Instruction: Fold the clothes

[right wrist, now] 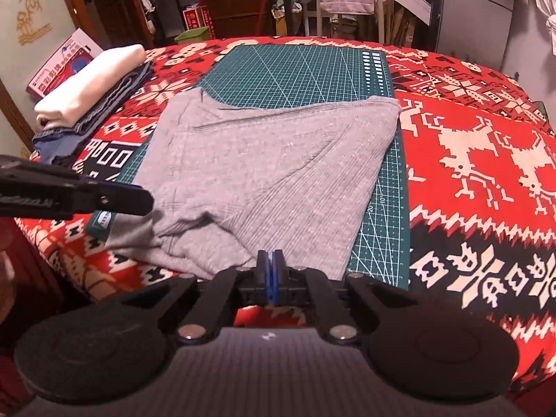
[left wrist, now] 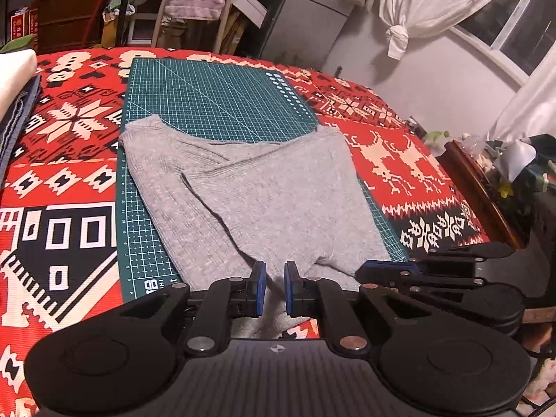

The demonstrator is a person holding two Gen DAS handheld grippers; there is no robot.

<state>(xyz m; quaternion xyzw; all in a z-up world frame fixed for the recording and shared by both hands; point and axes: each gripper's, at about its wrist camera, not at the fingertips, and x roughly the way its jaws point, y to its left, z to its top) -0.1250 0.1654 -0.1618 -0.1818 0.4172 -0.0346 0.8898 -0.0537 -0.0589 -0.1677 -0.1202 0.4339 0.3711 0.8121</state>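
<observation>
One green mat (left wrist: pixel 215 97), red blanket (left wrist: pixel 69 146), cluttered shelves (right wrist: pixel 222 3)

The green cutting mat (right wrist: pixel 382 208) is showing ruler numerals "20" and "10" along its right edge in the right wrist view; its other scale figures are staying too small to read. A red and white box (right wrist: pixel 66 66) at the far left is carrying Chinese characters, too blurred for reading
</observation>
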